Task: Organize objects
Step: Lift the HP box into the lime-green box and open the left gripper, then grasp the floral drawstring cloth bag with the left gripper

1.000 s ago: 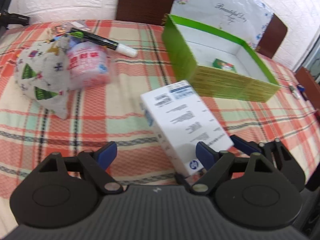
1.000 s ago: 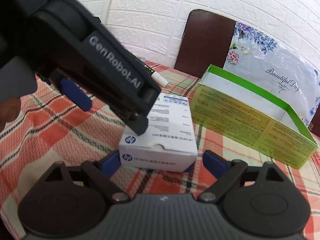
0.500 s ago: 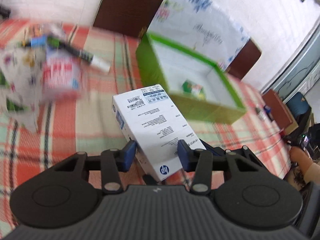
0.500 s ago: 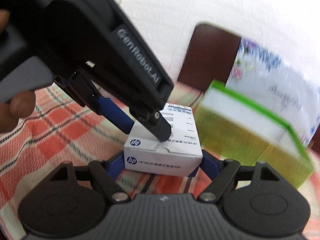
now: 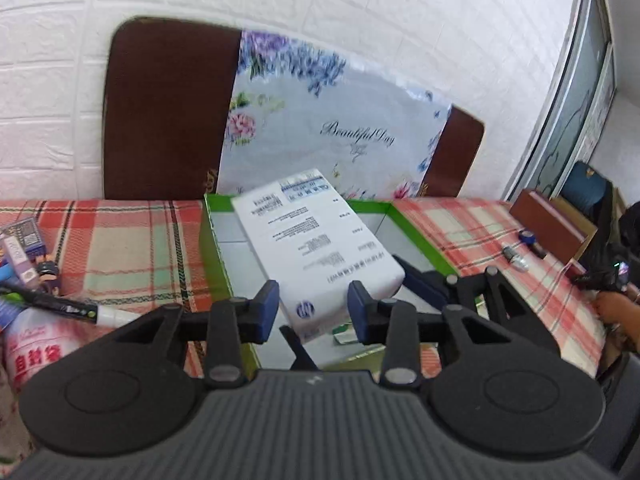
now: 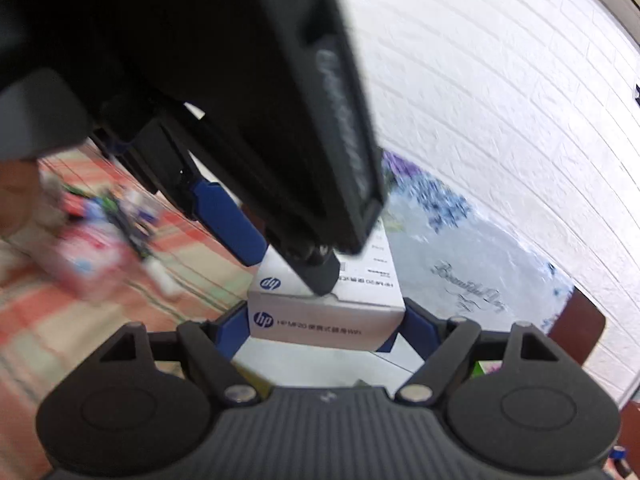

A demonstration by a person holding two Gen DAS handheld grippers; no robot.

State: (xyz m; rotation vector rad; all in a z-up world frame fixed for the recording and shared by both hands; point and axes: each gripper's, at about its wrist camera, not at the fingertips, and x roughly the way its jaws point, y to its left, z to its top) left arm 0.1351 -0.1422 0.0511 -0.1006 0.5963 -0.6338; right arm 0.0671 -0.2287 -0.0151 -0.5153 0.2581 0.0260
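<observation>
White brick-pattern wall point(image 5: 360, 20) stood behind a table covered with a red, green and cream checked cloth point(image 5: 120, 240), with a dark brown chair back point(image 5: 168, 108) and a flowered sheet reading "Beautiful Day" point(image 5: 340, 136) against it. On the cloth sat an open green box point(image 5: 214, 248) with a pale inside.

Raised above that box was a white carton point(image 5: 316, 240) with printed text and a round blue logo, tilted with its far end higher. Both tools had it. The left gripper point(image 5: 313, 306) gripped its near end, its 2 blue pads against the carton's thin faces and its jaws closing on it. The right gripper point(image 6: 322, 326) clasped the carton across its wider sides, blue pads pressed to both edges of the end face point(image 6: 324, 320). From the right wrist view the left gripper's black body point(image 6: 260, 100) filled the upper left, with 1 blue finger point(image 6: 228, 220) above the carton.

At the left of the table lay a black marker with a white cap point(image 5: 68, 308), a pink packet point(image 5: 36, 348) and small clutter point(image 5: 28, 248). At the far right edge, part of a person's hand point(image 5: 618, 310) showed.
</observation>
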